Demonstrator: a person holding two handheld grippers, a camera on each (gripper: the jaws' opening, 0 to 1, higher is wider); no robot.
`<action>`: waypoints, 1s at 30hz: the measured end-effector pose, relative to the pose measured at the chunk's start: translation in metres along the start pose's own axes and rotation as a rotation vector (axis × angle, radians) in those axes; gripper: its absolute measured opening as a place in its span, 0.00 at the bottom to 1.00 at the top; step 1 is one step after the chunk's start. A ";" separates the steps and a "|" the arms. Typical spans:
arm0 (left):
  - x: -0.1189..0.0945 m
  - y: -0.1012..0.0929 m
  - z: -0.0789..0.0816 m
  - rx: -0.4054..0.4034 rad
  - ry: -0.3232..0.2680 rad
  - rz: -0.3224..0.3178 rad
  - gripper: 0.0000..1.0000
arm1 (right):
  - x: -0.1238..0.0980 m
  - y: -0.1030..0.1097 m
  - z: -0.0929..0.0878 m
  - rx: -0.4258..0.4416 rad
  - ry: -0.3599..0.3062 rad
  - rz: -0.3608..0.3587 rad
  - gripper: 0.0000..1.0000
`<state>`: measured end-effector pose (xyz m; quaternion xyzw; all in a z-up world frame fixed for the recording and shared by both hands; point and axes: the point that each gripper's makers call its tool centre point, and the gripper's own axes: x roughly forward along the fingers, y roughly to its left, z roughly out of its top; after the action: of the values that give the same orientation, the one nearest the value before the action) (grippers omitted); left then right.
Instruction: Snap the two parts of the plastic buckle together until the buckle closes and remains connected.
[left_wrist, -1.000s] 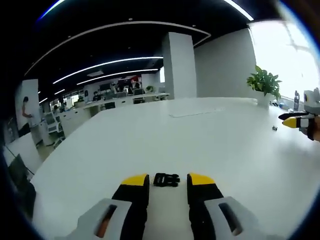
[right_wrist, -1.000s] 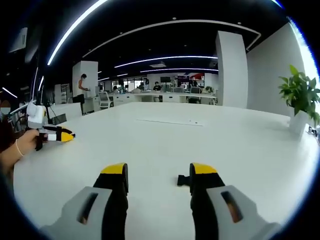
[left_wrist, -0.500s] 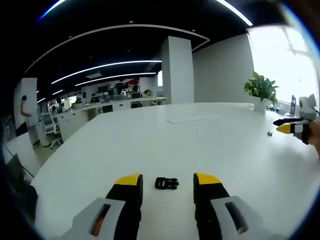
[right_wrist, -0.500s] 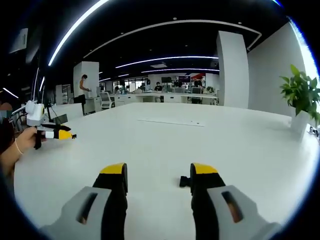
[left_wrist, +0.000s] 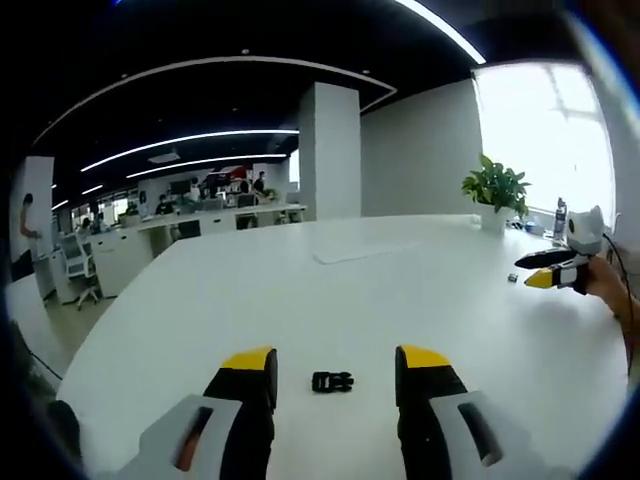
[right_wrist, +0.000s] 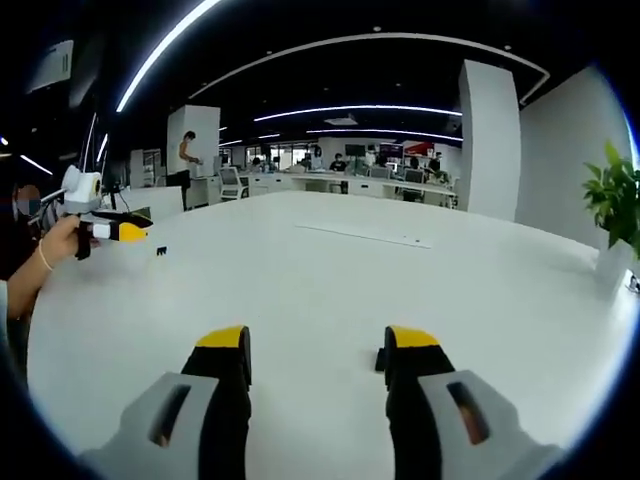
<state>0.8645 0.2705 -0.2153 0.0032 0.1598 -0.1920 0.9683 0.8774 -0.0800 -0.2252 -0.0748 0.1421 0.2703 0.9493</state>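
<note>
A black buckle part (left_wrist: 332, 381) lies on the white table (left_wrist: 300, 300), just ahead of my left gripper (left_wrist: 336, 360) and centred between its yellow-tipped jaws, which stand open and hold nothing. A second black buckle part (right_wrist: 381, 358) lies on the table (right_wrist: 330, 280) by the inner side of the right jaw of my right gripper (right_wrist: 318, 340), partly hidden by it. That gripper is open and empty too. The right gripper (left_wrist: 548, 270) appears far right in the left gripper view, with a small dark piece (left_wrist: 511, 279) by it. The left gripper (right_wrist: 112, 230) appears far left in the right gripper view, hand-held, with the first part (right_wrist: 161, 251) near it.
A potted plant (left_wrist: 495, 190) stands at the table's far right edge, also seen as the plant (right_wrist: 618, 200). A flat white sheet (left_wrist: 355, 253) lies mid-table, the same sheet (right_wrist: 365, 235). A white pillar (left_wrist: 330, 150) and office desks with people lie beyond.
The left view has drawn back and its jaws have spread slightly, so the buckle part now lies further ahead of them. The right view has swung a little; its part stays by the right jaw.
</note>
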 end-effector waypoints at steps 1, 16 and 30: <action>0.000 -0.001 0.003 0.005 -0.011 -0.019 0.48 | -0.002 -0.002 0.000 -0.001 -0.003 0.004 0.55; 0.012 0.009 0.005 0.083 0.006 -0.165 0.47 | -0.014 -0.047 0.026 -0.028 -0.109 0.037 0.59; 0.011 0.014 -0.001 0.279 0.035 -0.322 0.46 | -0.012 -0.053 0.031 -0.126 -0.163 0.206 0.67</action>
<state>0.8790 0.2796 -0.2205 0.1153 0.1471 -0.3643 0.9123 0.9029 -0.1239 -0.1880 -0.0969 0.0542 0.3801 0.9183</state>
